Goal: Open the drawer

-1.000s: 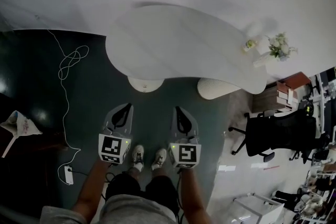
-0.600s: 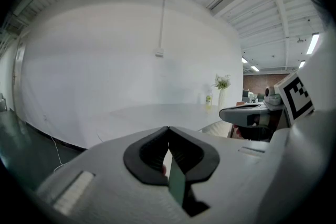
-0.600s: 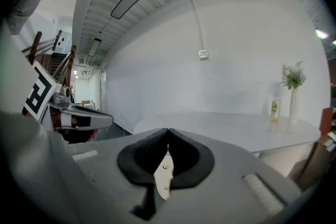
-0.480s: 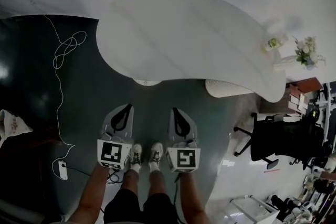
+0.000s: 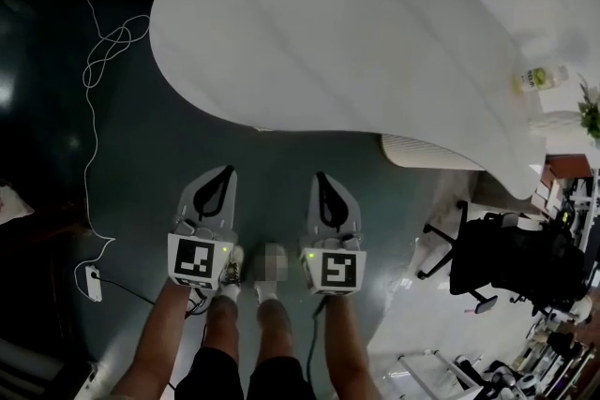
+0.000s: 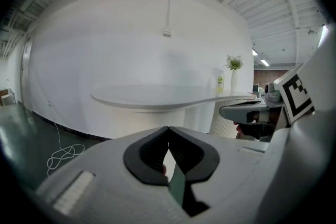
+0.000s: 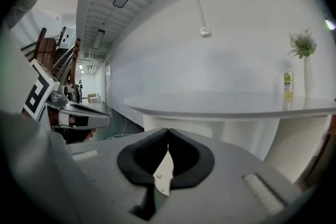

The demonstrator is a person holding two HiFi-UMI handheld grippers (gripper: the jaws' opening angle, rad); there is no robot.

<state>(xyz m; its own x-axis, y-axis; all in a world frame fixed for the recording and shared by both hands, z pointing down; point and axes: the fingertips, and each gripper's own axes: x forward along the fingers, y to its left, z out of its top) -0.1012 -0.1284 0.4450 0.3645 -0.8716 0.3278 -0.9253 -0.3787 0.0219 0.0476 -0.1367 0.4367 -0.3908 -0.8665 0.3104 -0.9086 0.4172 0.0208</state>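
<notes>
No drawer shows in any view. My left gripper (image 5: 226,170) and right gripper (image 5: 321,175) hang side by side over the dark floor, just ahead of the person's legs and shoes. Both point toward the white curved table (image 5: 356,33). The left gripper (image 6: 168,127) is shut with its black pads meeting at the tip and nothing between them. The right gripper (image 7: 168,130) is shut and empty too. The table top (image 6: 157,94) lies ahead at about gripper height in both gripper views, with its ribbed white pedestal (image 7: 299,144) at the right.
A bottle (image 5: 542,78) and a vase of flowers (image 7: 307,78) stand at the table's far right end. A white cable (image 5: 94,61) loops over the floor at the left down to a power strip (image 5: 92,282). A black office chair (image 5: 511,258) stands at the right.
The table has come closer and fills more of the head view. Both grippers stay side by side and shut in front of the legs.
</notes>
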